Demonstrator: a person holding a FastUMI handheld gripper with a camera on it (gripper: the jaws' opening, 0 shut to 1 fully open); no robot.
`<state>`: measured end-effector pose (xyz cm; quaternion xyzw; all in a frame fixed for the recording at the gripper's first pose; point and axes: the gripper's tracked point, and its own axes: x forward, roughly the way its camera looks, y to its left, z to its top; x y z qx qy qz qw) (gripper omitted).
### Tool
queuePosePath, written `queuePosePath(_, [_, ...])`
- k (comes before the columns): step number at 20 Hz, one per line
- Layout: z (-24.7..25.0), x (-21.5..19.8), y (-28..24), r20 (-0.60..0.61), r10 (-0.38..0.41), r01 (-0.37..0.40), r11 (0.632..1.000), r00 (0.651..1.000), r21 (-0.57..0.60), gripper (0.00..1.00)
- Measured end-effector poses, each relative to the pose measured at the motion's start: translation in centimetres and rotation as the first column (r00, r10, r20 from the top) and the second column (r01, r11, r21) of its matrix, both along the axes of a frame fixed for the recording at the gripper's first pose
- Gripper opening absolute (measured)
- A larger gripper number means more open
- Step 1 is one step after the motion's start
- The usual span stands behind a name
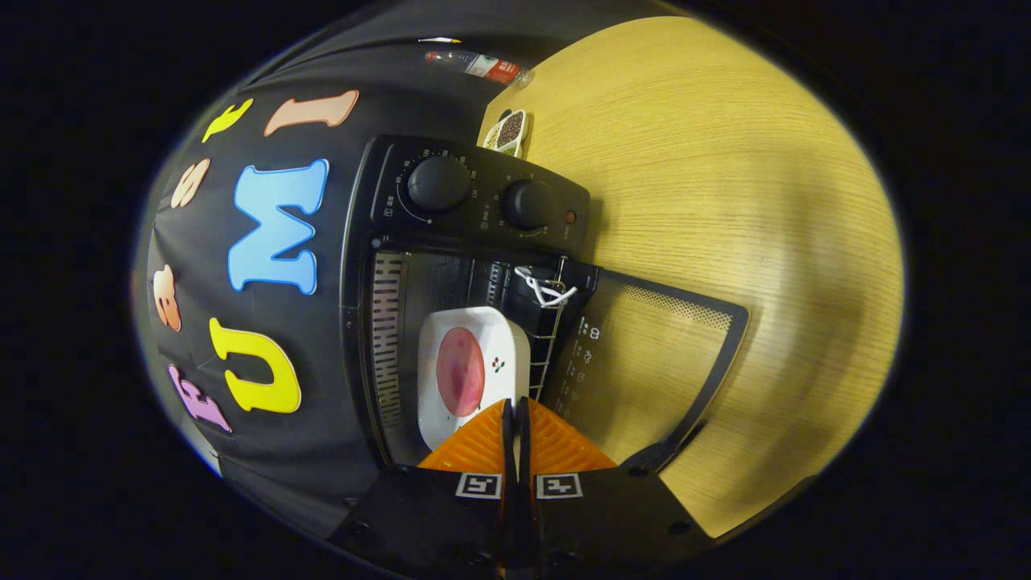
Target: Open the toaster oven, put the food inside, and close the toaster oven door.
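Gripper view, fingers (pixel 515 415) closed (plate (pixel 471 374) part-hidden)

A staged recording booth is posing as a kitchen, black cloth wall (pixel 266 451) hanging behind a toaster oven (pixel 475 201) on a wooden table (pixel 725 201).

One toaster oven (pixel 475 266) (two knobs (pixel 439 184)), one plate (pixel 471 370), perhaps one bottle (pixel 479 64)

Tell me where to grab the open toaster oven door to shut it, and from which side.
Likely the handle bar along the free edge of the open door, farthest from the hinge, approached from outside the oven. The gripper, fingers nearly together, sits at the plate on the rack.
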<state>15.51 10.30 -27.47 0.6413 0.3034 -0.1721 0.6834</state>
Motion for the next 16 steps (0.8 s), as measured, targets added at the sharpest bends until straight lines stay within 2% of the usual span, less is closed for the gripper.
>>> queuePosePath(10, [-1.1, 4.8, 1.3, -0.017, -0.167, 0.167, 0.986, 0.986, 0.0, 0.05])
queuePosePath(12, [-0.9, 5.4, 1.7, -0.008, -0.182, 0.182, 0.983, 0.983, 0.002, 0.05])
queuePosePath(16, [-0.2, 5.7, 2.9, 0.034, -0.159, 0.158, 0.987, 0.987, 0.019, 0.14])
